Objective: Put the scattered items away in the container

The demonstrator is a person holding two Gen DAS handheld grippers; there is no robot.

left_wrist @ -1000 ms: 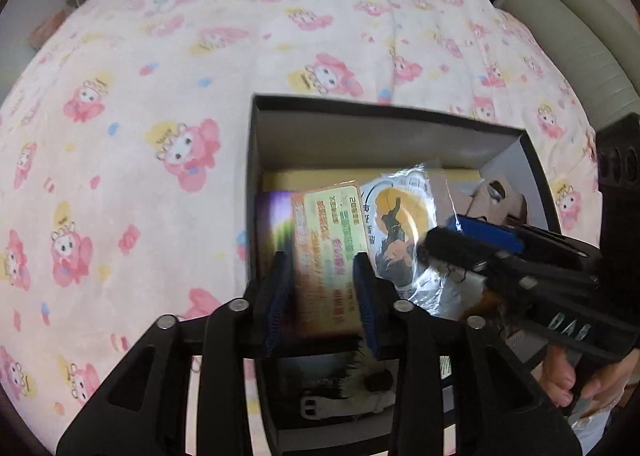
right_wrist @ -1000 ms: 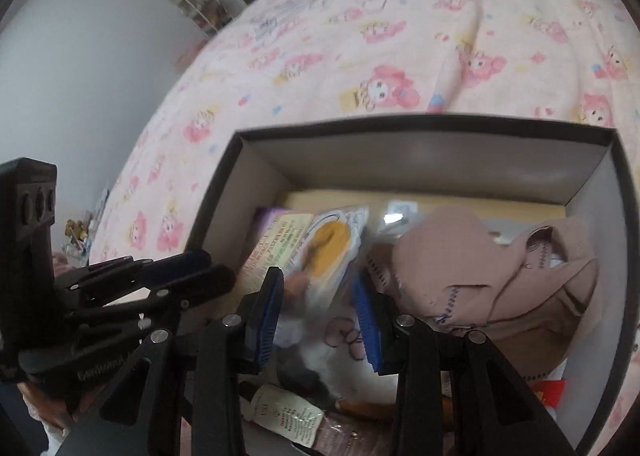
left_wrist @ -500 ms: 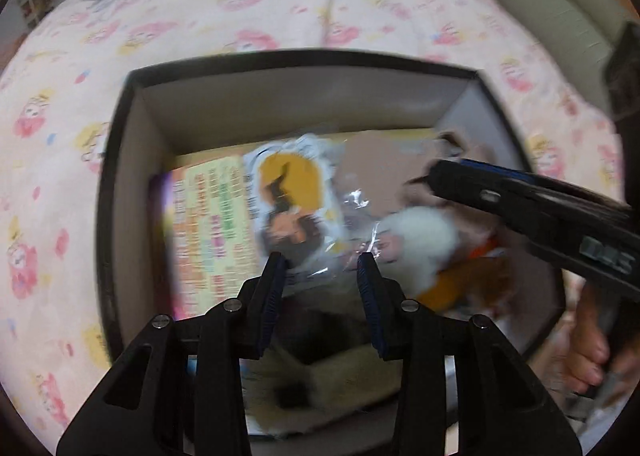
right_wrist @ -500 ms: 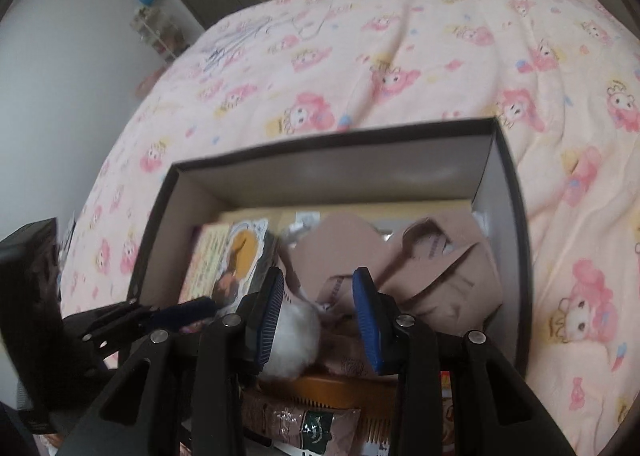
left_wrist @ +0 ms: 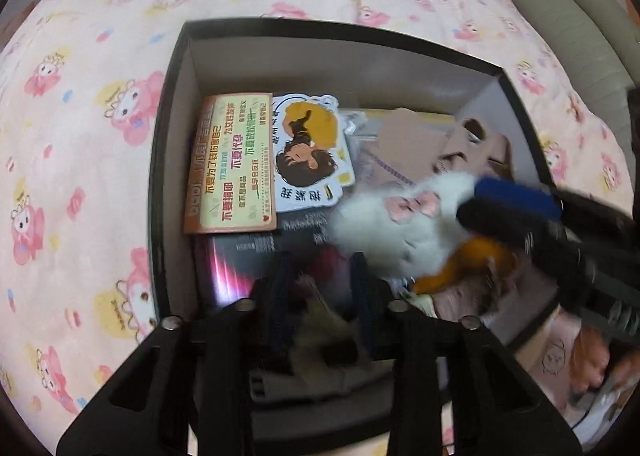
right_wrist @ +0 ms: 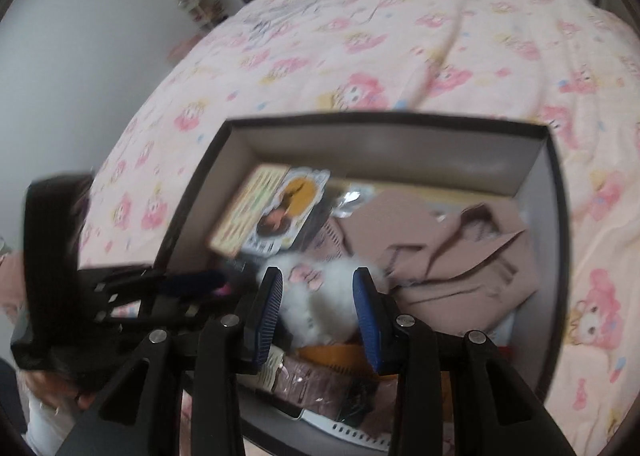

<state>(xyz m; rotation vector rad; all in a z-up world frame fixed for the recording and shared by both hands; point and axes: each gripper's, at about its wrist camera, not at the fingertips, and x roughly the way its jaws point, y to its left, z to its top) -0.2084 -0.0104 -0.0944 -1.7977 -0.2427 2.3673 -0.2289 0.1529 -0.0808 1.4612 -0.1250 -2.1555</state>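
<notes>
Since the box (right_wrist: 384, 127) is already piled high, my worry is the white plush (right_wrist: 320, 296) — it sits on top of the heap, not down among the other things, and a soft, light thing like that could roll or be dragged back out if a finger catches its fur as I draw away. It would take only a snag on one blue pad. The card (left_wrist: 232, 163) and the sticker (left_wrist: 308, 151) lie flat at the box's left, the sticker overlapping the card's edge; a careless sweep could flip either of them. The tan cloth (right_wrist: 460, 252) is bunched toward the right wall and rides high, so it might spill over if pushed.

My right gripper (right_wrist: 318, 308) has its jaws spread wide, one on each side of the plush; whether the pads touch the fur I cannot tell, but they are not pinching it. My left gripper (left_wrist: 320, 288) is low over the near end of the box, jaws apart with a dark, furry thing showing blurred between them — held or merely beneath, I cannot say.

Nothing loose shows on the pink blanket (left_wrist: 80, 135) around the box, so the tidying looks nearly done.
</notes>
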